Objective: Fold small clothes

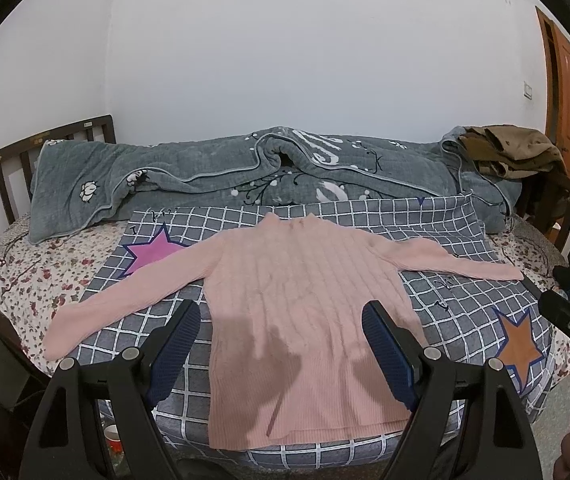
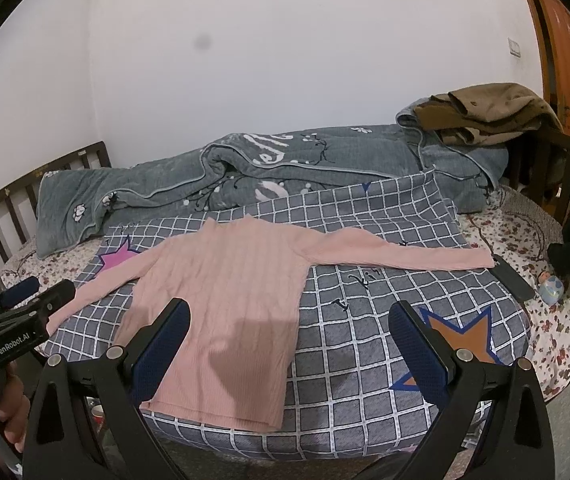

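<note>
A pink ribbed long-sleeved sweater (image 1: pixel 305 300) lies flat on a grey checked sheet (image 1: pixel 465 308), collar away from me, both sleeves spread wide. My left gripper (image 1: pixel 281 316) hovers open above the sweater's lower body, nothing between its blue-padded fingers (image 1: pixel 177 344). In the right wrist view the same sweater (image 2: pixel 225 300) lies left of centre. My right gripper (image 2: pixel 289 316) is open over the sweater's right hem edge and the sheet (image 2: pixel 365 340). The left gripper (image 2: pixel 37 296) shows at the left edge, held by a hand.
A rumpled grey quilt (image 1: pixel 245 172) lies along the far side of the bed. Brown clothes (image 1: pixel 513 152) are piled at the far right. A dark flat object (image 2: pixel 513 280) and a small blue item (image 2: pixel 551 288) rest near the right sleeve's cuff. A wooden headboard (image 1: pixel 1 176) stands left.
</note>
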Demonstrator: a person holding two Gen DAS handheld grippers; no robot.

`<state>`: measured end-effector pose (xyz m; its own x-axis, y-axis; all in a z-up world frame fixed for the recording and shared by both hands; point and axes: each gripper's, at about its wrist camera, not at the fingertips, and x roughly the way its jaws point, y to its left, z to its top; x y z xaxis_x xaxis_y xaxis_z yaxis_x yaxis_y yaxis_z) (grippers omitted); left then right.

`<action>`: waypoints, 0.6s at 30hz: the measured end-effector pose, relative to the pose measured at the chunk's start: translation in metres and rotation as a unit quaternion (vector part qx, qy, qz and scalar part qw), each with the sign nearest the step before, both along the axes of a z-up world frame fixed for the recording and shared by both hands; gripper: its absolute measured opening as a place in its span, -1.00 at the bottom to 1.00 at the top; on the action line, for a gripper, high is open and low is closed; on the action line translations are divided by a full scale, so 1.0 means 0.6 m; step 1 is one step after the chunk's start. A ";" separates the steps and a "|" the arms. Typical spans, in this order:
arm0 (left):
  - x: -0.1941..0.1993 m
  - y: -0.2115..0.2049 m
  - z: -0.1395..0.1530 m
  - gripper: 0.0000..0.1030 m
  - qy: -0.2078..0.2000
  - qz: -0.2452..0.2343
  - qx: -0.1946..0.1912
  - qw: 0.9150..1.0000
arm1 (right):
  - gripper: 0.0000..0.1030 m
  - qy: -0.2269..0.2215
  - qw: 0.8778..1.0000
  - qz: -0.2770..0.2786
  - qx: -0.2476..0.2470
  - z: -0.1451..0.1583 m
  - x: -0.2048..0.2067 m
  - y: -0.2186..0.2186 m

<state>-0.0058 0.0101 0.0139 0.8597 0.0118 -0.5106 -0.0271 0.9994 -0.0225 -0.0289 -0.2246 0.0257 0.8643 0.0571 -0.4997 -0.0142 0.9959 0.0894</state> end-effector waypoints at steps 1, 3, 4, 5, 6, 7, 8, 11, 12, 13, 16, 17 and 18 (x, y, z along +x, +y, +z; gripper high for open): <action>0.001 0.000 0.000 0.59 0.001 0.000 0.000 1.000 | 0.91 0.000 1.000 0.001 0.001 0.000 0.000 0.001; -0.001 0.000 0.000 0.60 0.001 0.001 0.000 1.000 | 0.91 0.001 1.000 0.002 0.002 0.000 0.001 0.000; 0.000 0.000 0.001 0.60 0.000 0.001 0.000 1.000 | 0.91 0.000 1.000 0.002 0.002 0.000 0.001 -0.001; 0.001 0.000 0.001 0.59 0.000 0.002 -0.001 1.000 | 0.91 0.000 1.000 0.002 0.002 0.000 0.001 0.000; 0.001 0.000 0.001 0.59 0.000 0.003 -0.001 1.000 | 0.91 0.000 1.000 0.003 0.002 0.001 0.001 -0.001; 0.001 0.001 0.002 0.60 -0.001 0.003 -0.002 1.000 | 0.91 0.000 1.000 0.006 0.003 0.001 0.001 0.000; 0.002 0.002 0.002 0.59 -0.001 0.004 -0.002 1.000 | 0.91 0.000 1.000 0.008 0.003 0.001 0.002 -0.001; 0.002 0.004 0.003 0.60 -0.002 0.009 -0.006 1.000 | 0.91 -0.002 1.000 0.007 0.000 0.001 0.001 0.000; 0.003 0.006 0.004 0.59 -0.001 0.012 -0.006 1.000 | 0.91 -0.002 1.000 0.005 -0.003 0.001 0.002 0.001; 0.004 0.007 0.004 0.60 -0.001 0.016 -0.006 1.000 | 0.91 -0.002 1.000 0.004 -0.005 0.002 0.002 0.002; 0.008 0.013 0.003 0.60 0.001 0.023 -0.009 1.000 | 0.91 -0.005 1.000 -0.004 -0.013 0.001 0.004 0.006; 0.010 0.015 0.002 0.66 0.004 0.028 -0.009 1.000 | 0.92 -0.005 1.000 -0.004 -0.015 0.002 0.006 0.005; 0.013 0.017 0.000 0.68 0.006 0.035 -0.007 0.999 | 0.93 -0.006 1.000 -0.006 -0.017 0.001 0.008 0.007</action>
<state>0.0020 0.0205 0.0142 0.8508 0.0639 -0.5215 -0.0964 0.9947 -0.0353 -0.0239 -0.2203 0.0263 0.8703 0.0304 -0.4915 -0.0038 0.9985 0.0551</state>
